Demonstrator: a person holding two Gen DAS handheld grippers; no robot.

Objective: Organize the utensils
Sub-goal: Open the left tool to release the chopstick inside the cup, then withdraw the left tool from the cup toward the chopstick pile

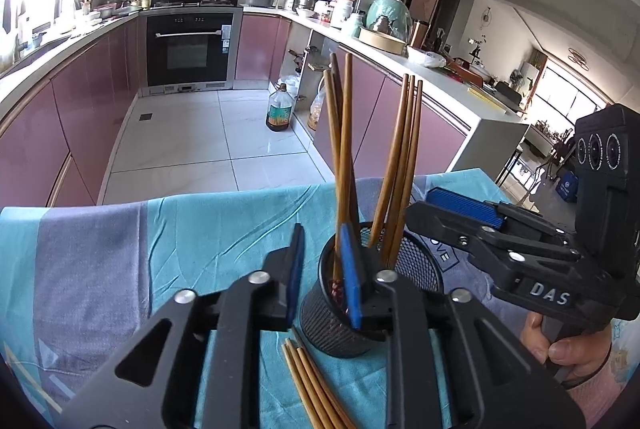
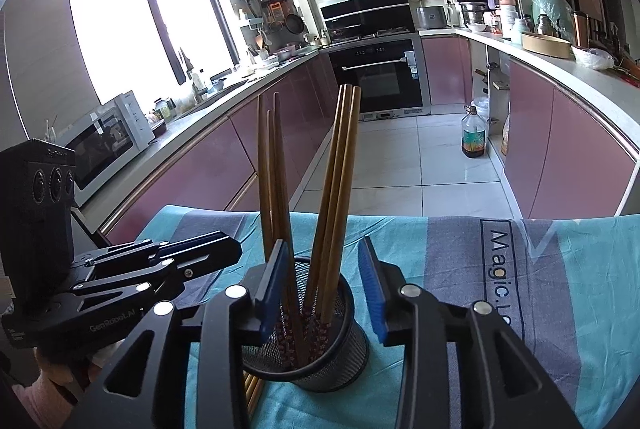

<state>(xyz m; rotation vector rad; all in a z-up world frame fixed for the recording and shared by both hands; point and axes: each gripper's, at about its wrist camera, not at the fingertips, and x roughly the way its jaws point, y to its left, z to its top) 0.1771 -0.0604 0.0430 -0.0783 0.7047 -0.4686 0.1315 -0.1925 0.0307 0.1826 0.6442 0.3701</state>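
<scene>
A black mesh holder [image 1: 340,329] stands on the blue-and-grey cloth, with several brown chopsticks [image 1: 396,165] upright in it. It also shows in the right wrist view [image 2: 320,353], as do its chopsticks [image 2: 336,189]. My left gripper [image 1: 324,277] is open just left of the holder, its right pad over the rim, holding nothing. My right gripper [image 2: 326,289] is open, its fingers either side of the holder's top. It also shows from the side in the left wrist view [image 1: 456,209]. Three loose chopsticks [image 1: 312,385] lie on the cloth beside the holder's base.
The cloth-covered table [image 1: 120,249] ends at a far edge above the tiled kitchen floor [image 1: 208,145]. An oil bottle [image 1: 280,107] stands on the floor. Pink cabinets and cluttered counters [image 2: 560,69] run along both sides, with an oven [image 2: 380,77] at the back.
</scene>
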